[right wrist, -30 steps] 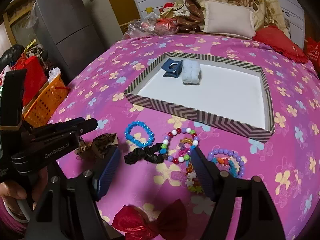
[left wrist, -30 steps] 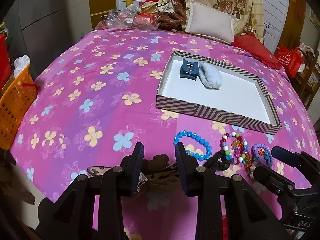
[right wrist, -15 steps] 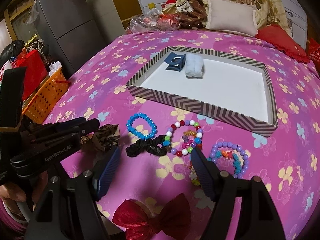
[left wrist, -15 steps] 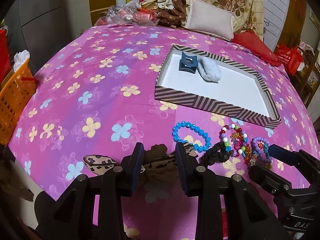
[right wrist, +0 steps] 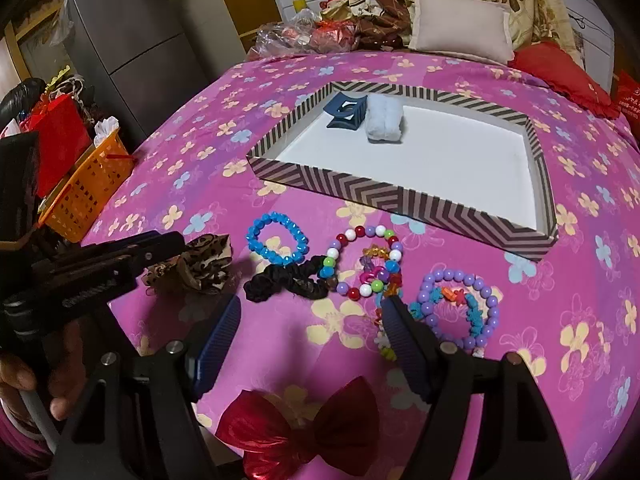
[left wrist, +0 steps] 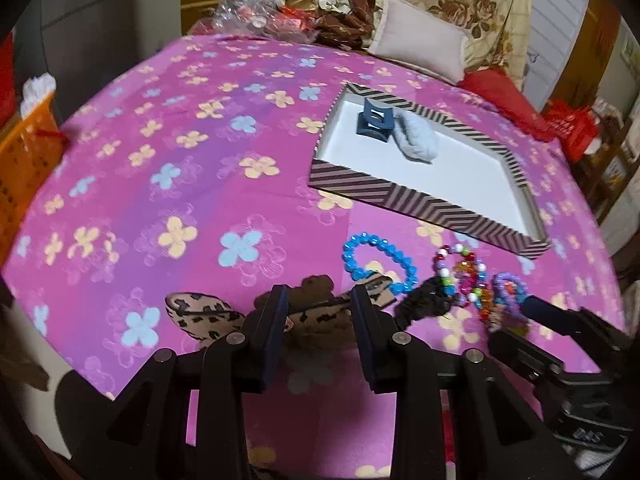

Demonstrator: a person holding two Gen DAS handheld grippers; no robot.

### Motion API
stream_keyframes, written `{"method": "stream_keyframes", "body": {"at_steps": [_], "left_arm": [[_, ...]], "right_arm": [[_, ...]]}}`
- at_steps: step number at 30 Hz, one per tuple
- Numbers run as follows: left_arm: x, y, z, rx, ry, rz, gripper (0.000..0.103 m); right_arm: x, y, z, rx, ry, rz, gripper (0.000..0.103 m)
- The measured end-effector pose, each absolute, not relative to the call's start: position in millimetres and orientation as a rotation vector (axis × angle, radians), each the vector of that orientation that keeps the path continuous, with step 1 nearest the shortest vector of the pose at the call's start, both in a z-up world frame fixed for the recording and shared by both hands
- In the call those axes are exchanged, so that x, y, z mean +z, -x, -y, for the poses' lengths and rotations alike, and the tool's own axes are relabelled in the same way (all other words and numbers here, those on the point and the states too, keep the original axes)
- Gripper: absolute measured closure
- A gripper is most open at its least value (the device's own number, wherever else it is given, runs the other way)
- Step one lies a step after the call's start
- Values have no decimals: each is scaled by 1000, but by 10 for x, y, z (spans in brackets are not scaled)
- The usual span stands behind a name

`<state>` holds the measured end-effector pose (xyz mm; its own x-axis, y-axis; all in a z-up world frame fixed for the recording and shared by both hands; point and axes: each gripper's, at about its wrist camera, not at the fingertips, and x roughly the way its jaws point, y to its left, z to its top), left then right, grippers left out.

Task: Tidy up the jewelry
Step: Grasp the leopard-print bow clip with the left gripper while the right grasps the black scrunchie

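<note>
A striped tray on the pink bedspread holds a blue hair claw and a pale fluffy scrunchie. In front of it lie a blue bead bracelet, a black scrunchie, a multicolour bracelet, a purple bracelet and a red bow. My left gripper has its jaws on either side of a leopard-print scrunchie, lifted a little. My right gripper is open and empty above the bracelets.
An orange basket stands off the bed's left edge beside a grey fridge. Pillows and bagged clutter lie at the head of the bed, behind the tray.
My left gripper has risen slightly with the leopard scrunchie between its jaws. The right gripper has drawn back and up a little, still open.
</note>
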<state>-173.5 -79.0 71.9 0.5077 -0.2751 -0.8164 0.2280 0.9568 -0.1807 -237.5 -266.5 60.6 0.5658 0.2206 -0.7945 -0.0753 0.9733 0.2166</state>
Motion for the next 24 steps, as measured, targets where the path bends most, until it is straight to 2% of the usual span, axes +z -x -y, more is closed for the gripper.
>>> {"method": "stream_keyframes", "body": {"at_steps": [8, 14, 16, 24], "left_arm": [[701, 1746, 431, -358, 143, -1042, 74], [703, 1741, 291, -392, 205, -1039, 63], [697, 1744, 312, -440, 204, -1045, 56], [584, 1808, 417, -492, 90, -1067, 56]], "right_arm": [[554, 2386, 2713, 173, -180, -968, 27], [507, 2364, 2696, 186, -188, -982, 26], [497, 2363, 2672, 199, -183, -988, 26], [466, 2363, 2670, 202, -175, -1002, 25]]}}
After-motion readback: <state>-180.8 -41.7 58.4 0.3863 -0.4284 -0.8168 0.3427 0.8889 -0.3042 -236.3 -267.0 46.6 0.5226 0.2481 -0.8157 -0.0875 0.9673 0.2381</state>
